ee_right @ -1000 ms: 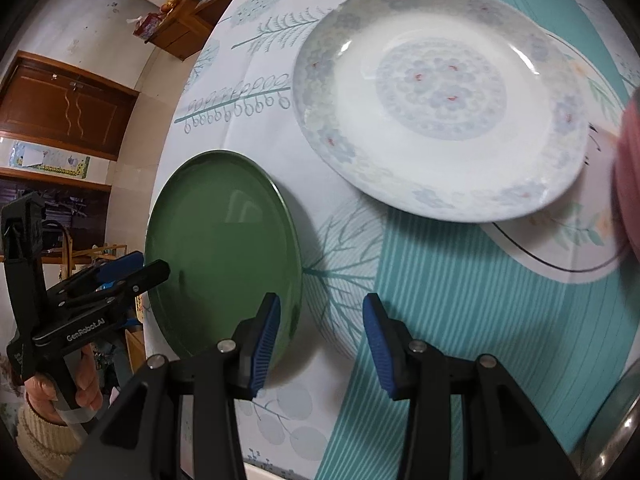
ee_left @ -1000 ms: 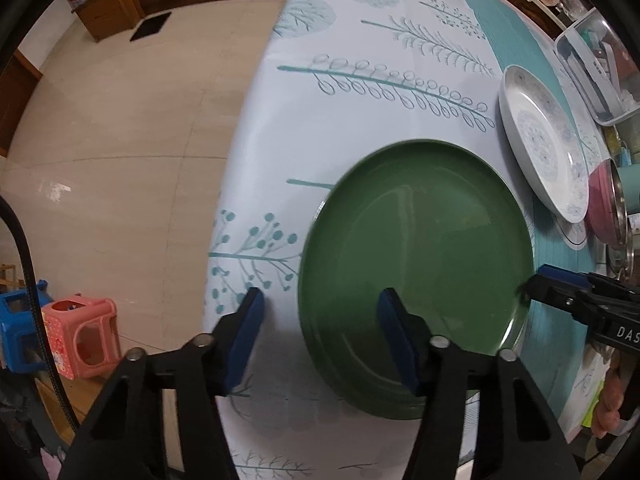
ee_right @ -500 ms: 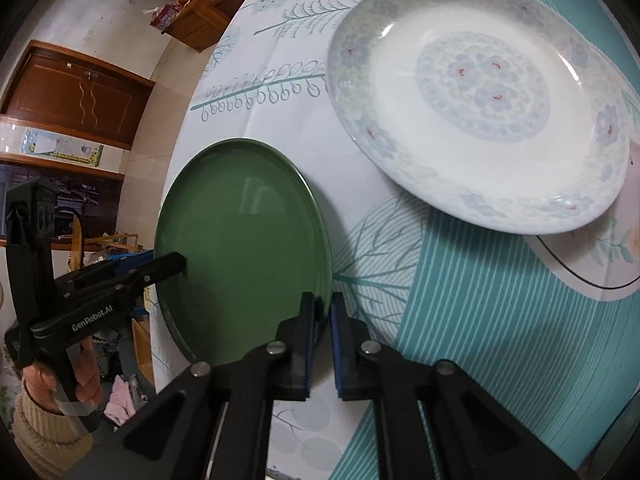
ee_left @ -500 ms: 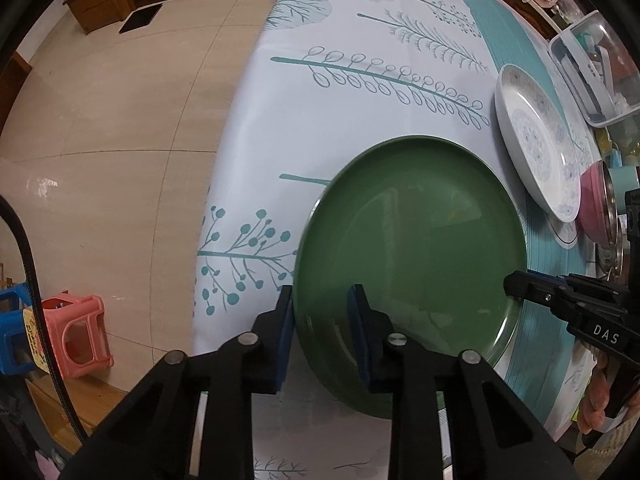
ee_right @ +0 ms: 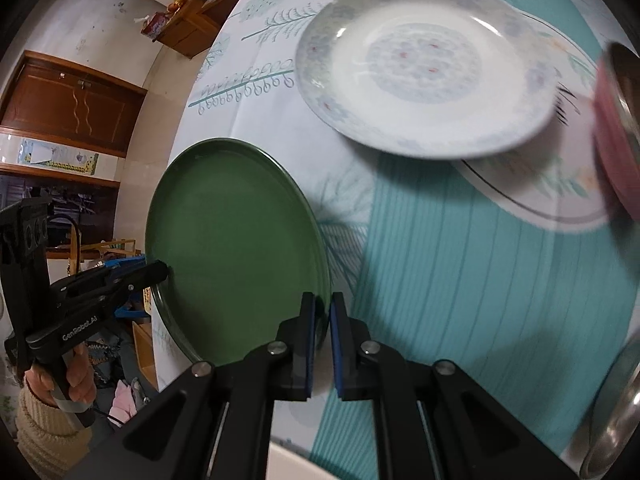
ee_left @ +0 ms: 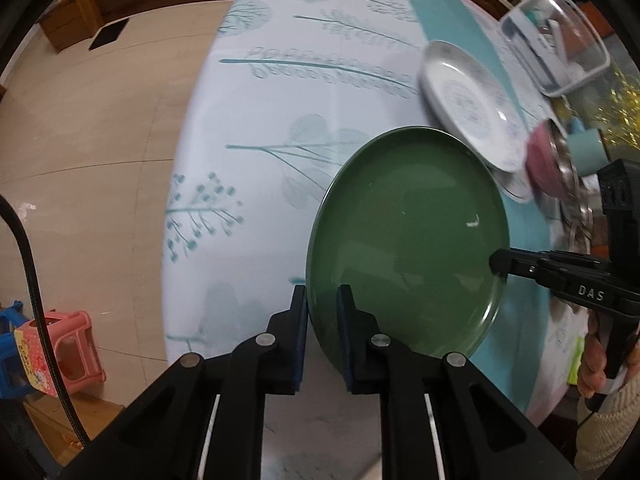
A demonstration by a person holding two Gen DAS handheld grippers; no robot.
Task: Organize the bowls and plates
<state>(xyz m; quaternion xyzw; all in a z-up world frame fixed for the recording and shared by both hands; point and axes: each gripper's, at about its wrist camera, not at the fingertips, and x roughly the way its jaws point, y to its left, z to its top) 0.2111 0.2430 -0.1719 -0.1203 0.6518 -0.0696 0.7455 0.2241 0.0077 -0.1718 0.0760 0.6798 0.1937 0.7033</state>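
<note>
So right now I've got the green plate [ee_left: 408,236] pinched from both sides: my left gripper [ee_left: 322,332] is clamped on its near-left rim, and my right gripper [ee_right: 321,336] is clenched on the opposite rim, so the plate spans the gap between my two hands. The left jaws have just been closing, and the rim sits between them with the pads pressing on it. The plate looks tilted and off the desk [ee_left: 280,92], judging by the shadow under its edge in the right view. The bit that matters: the white plate [ee_right: 424,68] lies up and to the right of the green one, on my right hand's side, and it's already resting on another flat plate [ee_right: 560,196]. So if I'm stacking, my guess is the green plate has to travel that way. The pink bowl [ee_right: 612,132] sits just beyond the white plate, close enough to bump.
</note>
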